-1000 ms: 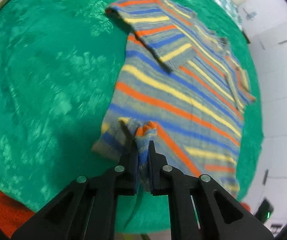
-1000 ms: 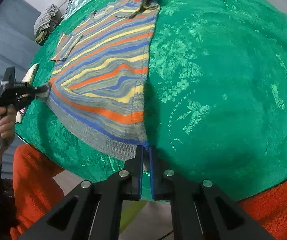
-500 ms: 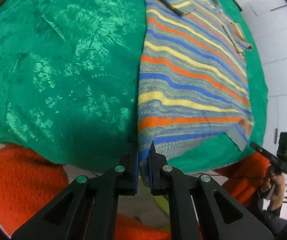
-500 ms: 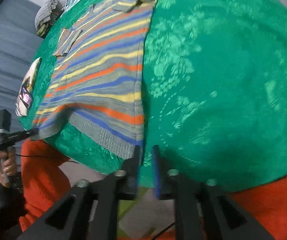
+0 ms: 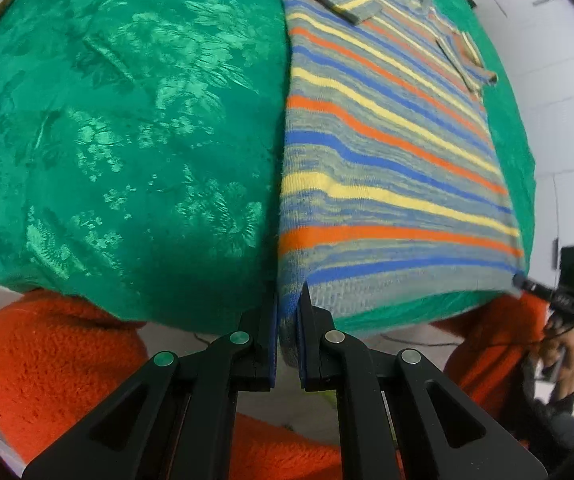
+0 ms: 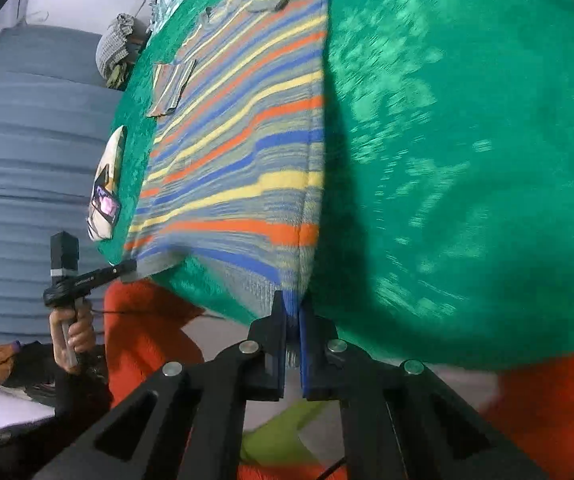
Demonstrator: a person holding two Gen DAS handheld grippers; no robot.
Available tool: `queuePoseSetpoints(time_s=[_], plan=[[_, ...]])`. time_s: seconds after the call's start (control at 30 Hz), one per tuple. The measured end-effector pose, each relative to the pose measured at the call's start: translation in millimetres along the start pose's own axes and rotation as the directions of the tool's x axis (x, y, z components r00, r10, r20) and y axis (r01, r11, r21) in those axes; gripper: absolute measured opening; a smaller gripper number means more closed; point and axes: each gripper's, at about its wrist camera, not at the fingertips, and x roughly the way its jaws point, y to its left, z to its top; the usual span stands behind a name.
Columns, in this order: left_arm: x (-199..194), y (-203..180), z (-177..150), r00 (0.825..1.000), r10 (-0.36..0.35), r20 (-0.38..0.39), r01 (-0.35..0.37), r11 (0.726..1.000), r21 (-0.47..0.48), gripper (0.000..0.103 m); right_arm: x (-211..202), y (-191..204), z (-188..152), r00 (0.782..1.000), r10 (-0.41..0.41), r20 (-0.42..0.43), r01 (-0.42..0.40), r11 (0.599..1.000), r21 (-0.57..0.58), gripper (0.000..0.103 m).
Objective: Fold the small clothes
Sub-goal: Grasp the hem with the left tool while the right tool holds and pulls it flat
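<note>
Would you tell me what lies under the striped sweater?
The striped sweater lies on the green patterned cloth, which shows all around it. Whatever the cloth covers is hidden. Both grippers pinch the sweater's hem corners at the near edge.

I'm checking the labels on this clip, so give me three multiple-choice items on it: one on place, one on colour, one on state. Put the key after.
1. Where does each gripper hold the striped sweater?
A. at the collar
B. at the two corners of its hem, at the table's near edge
C. at the sleeve cuffs

2. What colour is the tablecloth?
A. green
B. white
C. blue

3. How do the jaws of the left gripper stand?
A. wide open, nothing between them
B. closed on the tablecloth alone
C. closed on sweater fabric

Key:
1 B: the left wrist view has one hem corner between its fingers, and the right gripper has the other.
2 A: green patterned cloth lies around the sweater in both views.
3 C: striped knit sits pinched between the two fingers.
</note>
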Motion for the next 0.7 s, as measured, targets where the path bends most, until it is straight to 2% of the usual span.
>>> queuePoseSetpoints(time_s=[0.07, 0.17, 0.23, 0.47, 0.57, 0.7], plan=[[12.9, -5.2, 3.5, 0.999, 0.041, -0.029, -0.040, 0.999, 0.021, 0.006, 7.0, -3.8, 6.4, 0.995, -0.101, -0.023, 0.100, 0.995, -0.013, 0.005], [36.5, -8.3, 5.9, 0.990, 0.127, -0.065, -0.126, 0.992, 0.031, 0.005, 35.5, -8.1, 9.7, 0.982, -0.170, -0.083, 0.169, 0.985, -0.017, 0.005], [46.1, -3.8, 4.7, 0.984, 0.161, -0.072, -0.161, 0.987, 0.008, 0.005, 47.0, -4.2, 8.4, 0.975, -0.201, -0.093, 0.198, 0.980, -0.034, 0.005], [36.0, 6.0, -0.2, 0.982, 0.182, -0.046, -0.184, 0.982, -0.042, 0.004, 38.1, 10.7, 0.8, 0.972, -0.225, -0.069, 0.222, 0.974, -0.047, 0.005], [49.8, 5.5, -0.2, 0.973, 0.221, -0.067, -0.223, 0.975, -0.023, 0.003, 45.9, 1.8, 0.0, 0.968, -0.236, -0.083, 0.233, 0.972, -0.041, 0.005], [61.2, -0.6, 2.3, 0.963, 0.264, -0.060, -0.265, 0.964, -0.011, 0.003, 55.0, -6.6, 1.1, 0.970, -0.230, -0.083, 0.230, 0.973, -0.007, 0.004]])
